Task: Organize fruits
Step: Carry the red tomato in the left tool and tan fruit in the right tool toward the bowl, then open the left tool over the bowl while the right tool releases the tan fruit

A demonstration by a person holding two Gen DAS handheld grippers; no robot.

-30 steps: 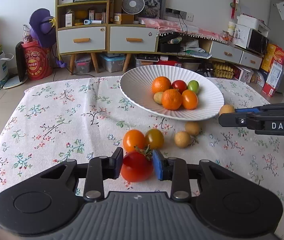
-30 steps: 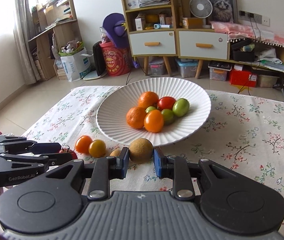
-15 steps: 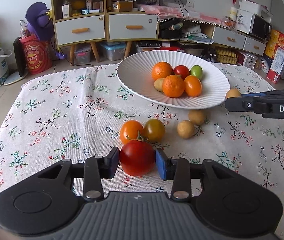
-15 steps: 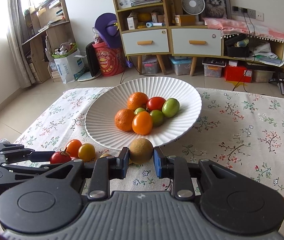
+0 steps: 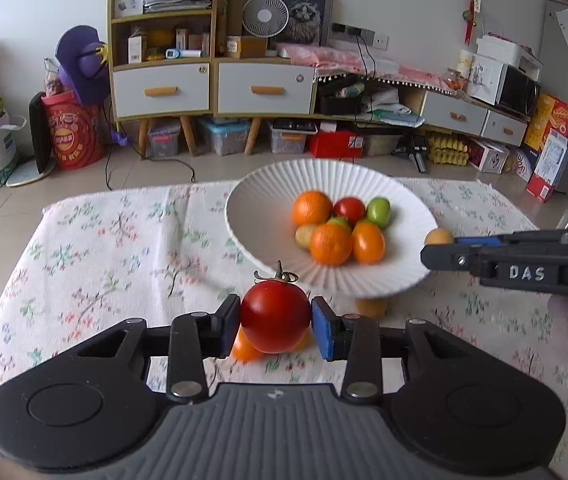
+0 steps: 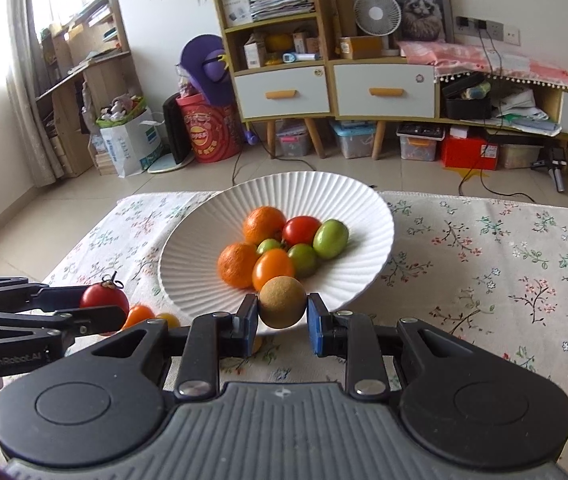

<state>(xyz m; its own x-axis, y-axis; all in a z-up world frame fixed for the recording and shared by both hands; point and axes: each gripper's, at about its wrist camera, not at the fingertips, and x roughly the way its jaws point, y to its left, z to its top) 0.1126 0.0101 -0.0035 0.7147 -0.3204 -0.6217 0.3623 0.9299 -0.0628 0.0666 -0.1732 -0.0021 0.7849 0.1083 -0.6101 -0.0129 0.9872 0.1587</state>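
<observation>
Left wrist view: my left gripper clamps the red tomato near the white bowl, right gripper pinching the brown fruit over its near rim, both staged for drop-in.

Fruit plate at frame centre on the table

The plate holds a fruit pile; two small tomatoes lie on the table lower left of it, the cabinet behind.
</observation>
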